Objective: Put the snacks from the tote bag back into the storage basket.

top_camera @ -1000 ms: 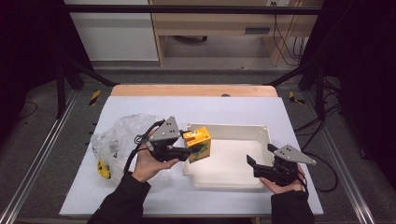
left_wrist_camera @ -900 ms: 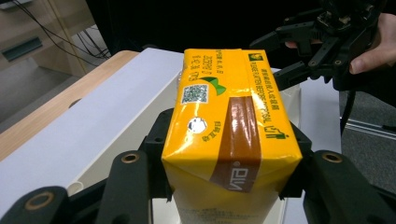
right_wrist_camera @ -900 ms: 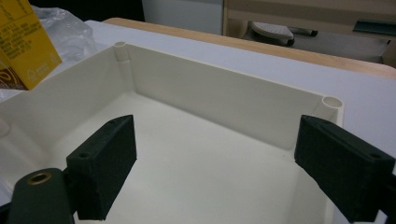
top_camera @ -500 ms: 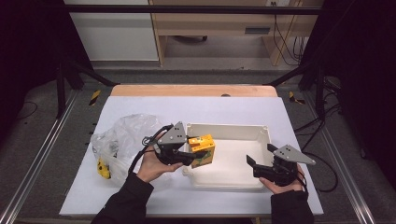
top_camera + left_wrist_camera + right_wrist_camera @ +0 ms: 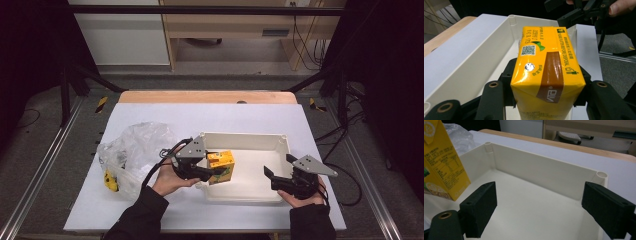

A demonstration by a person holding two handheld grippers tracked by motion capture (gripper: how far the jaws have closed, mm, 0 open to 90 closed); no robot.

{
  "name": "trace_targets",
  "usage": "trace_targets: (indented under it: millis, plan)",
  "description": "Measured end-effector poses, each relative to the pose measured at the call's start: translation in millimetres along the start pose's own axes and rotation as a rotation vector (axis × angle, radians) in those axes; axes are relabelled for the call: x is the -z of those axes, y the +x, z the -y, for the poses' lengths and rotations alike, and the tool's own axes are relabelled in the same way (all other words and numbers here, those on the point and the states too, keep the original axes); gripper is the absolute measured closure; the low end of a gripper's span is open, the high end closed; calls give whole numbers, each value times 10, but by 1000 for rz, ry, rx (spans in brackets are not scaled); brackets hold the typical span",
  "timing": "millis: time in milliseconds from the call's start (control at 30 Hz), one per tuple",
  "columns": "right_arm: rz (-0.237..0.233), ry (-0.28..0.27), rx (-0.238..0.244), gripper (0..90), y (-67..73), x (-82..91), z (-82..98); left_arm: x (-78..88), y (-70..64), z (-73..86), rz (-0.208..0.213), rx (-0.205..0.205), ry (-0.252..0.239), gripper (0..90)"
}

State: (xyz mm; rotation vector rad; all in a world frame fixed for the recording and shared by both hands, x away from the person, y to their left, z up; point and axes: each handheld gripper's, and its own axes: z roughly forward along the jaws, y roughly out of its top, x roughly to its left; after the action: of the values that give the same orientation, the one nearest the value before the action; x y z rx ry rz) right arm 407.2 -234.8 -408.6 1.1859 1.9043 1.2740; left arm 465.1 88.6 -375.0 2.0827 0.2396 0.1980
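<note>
My left gripper (image 5: 216, 172) is shut on a yellow drink carton (image 5: 222, 161), its black pads pressing the carton's two sides (image 5: 546, 82). The carton hangs low inside the left end of a white plastic tray (image 5: 245, 136), slightly tilted; whether it touches the floor I cannot tell. In the right gripper view the carton (image 5: 444, 165) stands at the left beside the tray's far wall (image 5: 544, 172). My right gripper (image 5: 279, 167) stands open over the tray's front right corner, nothing between its jaws (image 5: 541, 207).
A crumpled clear plastic bag (image 5: 135, 150) lies left of the tray on the white tabletop, with a yellow item (image 5: 110, 181) inside it. The wooden table edge (image 5: 205, 96) runs along the back. A dark metal frame surrounds the table.
My left gripper has carried the carton down and a little to the right, into the tray's left end. The right gripper has stayed where it was.
</note>
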Motion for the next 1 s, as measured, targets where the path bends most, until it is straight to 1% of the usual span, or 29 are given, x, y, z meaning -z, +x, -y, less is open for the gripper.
trace_targets:
  millis: [67,167,367,467,500,633,700,767,800,867,1000]
  plan:
    - [1,0,-1,132,-2,0,2,-25,-3,16,6,-7,2,509]
    - [3,0,-2,132,-3,1,2,-57,-5,49,22,-4,-3,508]
    - [1,4,0,132,-4,-6,8,-118,-5,95,39,-17,27,508]
    - [0,3,-2,132,-5,-5,9,-139,-8,120,50,-12,20,508]
    - [1,3,-3,132,-5,-6,9,-144,-5,129,55,-15,29,508]
    - [2,5,2,133,-4,-10,11,-175,1,169,63,-11,32,508]
    - [2,6,3,133,-3,-13,12,-182,10,183,65,-19,40,508]
    - [2,7,2,133,-4,-14,13,-194,12,200,67,-16,37,508]
    - [2,7,2,133,-5,-14,14,-193,22,211,69,-23,44,508]
    - [2,7,1,133,-5,-13,14,-204,26,235,74,-12,39,508]
    - [2,7,2,133,-1,-15,13,-230,36,270,82,-23,57,508]
